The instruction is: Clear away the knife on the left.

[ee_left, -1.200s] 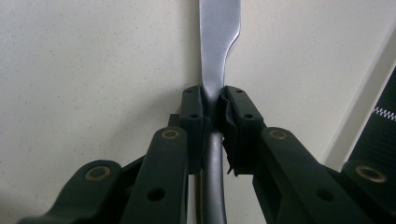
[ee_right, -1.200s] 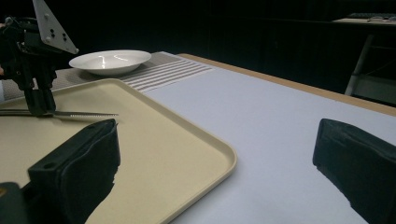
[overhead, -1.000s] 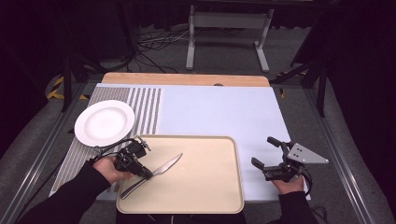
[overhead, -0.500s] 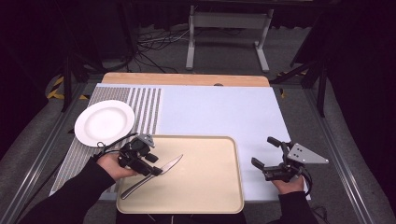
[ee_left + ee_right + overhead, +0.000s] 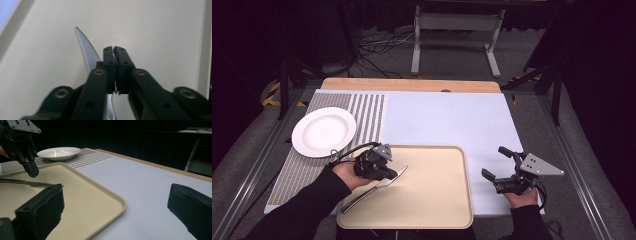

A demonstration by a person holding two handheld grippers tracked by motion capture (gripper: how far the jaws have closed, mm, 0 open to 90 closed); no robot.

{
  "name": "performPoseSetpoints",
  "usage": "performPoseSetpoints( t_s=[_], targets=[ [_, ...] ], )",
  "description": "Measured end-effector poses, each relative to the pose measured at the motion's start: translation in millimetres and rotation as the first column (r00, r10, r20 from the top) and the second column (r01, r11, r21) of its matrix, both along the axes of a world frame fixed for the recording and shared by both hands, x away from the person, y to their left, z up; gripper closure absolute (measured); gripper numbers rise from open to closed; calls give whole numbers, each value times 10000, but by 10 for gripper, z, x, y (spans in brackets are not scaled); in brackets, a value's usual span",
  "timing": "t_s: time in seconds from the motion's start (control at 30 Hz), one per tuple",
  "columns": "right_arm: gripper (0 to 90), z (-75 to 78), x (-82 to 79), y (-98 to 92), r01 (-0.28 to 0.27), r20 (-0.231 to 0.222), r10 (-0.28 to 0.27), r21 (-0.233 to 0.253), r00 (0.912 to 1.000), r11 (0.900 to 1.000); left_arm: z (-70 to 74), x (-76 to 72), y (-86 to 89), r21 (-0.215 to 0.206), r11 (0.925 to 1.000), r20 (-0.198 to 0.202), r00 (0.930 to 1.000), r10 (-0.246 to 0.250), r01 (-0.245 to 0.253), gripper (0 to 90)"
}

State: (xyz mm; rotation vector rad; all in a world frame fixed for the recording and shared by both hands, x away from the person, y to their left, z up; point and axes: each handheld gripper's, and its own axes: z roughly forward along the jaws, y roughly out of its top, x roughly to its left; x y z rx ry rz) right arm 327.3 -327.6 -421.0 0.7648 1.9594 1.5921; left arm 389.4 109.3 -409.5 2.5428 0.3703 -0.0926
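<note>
A table knife (image 5: 377, 187) lies slantwise on the left part of a beige tray (image 5: 432, 200), blade toward the tray's middle. My left gripper (image 5: 389, 174) is over the knife's middle with its jaws pressed together. In the left gripper view the serrated blade (image 5: 86, 47) runs past the left side of the shut left gripper (image 5: 115, 48), not between its jaws. The right gripper view shows the left gripper (image 5: 31, 171) just above the knife (image 5: 27, 183). My right gripper (image 5: 493, 161) rests open on the blue mat right of the tray, holding nothing, as the right gripper (image 5: 116, 202) also appears in its own view.
A white plate (image 5: 323, 131) sits on a striped mat (image 5: 367, 117) at the far left, beyond the tray. A pale blue mat (image 5: 447, 117) covers the table's middle and right. A wooden strip (image 5: 412, 85) runs along the far edge. The tray's raised rim (image 5: 100, 195) lies between the two grippers.
My left gripper has shifted a little right, farther over the tray and along the knife. The knife and the right gripper have stayed where they were.
</note>
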Motion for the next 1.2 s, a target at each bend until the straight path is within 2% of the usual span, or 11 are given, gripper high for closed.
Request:
performPoseSetpoints(
  t_s=[0.23,0.3,0.47,0.83,1.2],
  targets=[
    [14,-1,0,-1,-16,0,16,13,10000,10000,-110,11,-114,187,9998,-128,9999,-99,101,900],
    [14,-1,1,-2,-12,-1,12,13,10000,10000,-133,24,-138,183,9998,-312,9995,-87,92,900],
    [14,-3,3,-1,-25,-28,25,-6,10000,10000,-168,26,-181,401,9992,-286,9995,102,-90,900],
    [14,-4,2,-5,-22,-26,22,-3,10000,10000,-251,22,-230,652,9979,-240,9997,-16,31,900],
    [14,-6,4,-7,-16,-13,16,-23,10000,10000,-254,63,-162,775,9967,1,9997,244,-243,900]
  ],
)
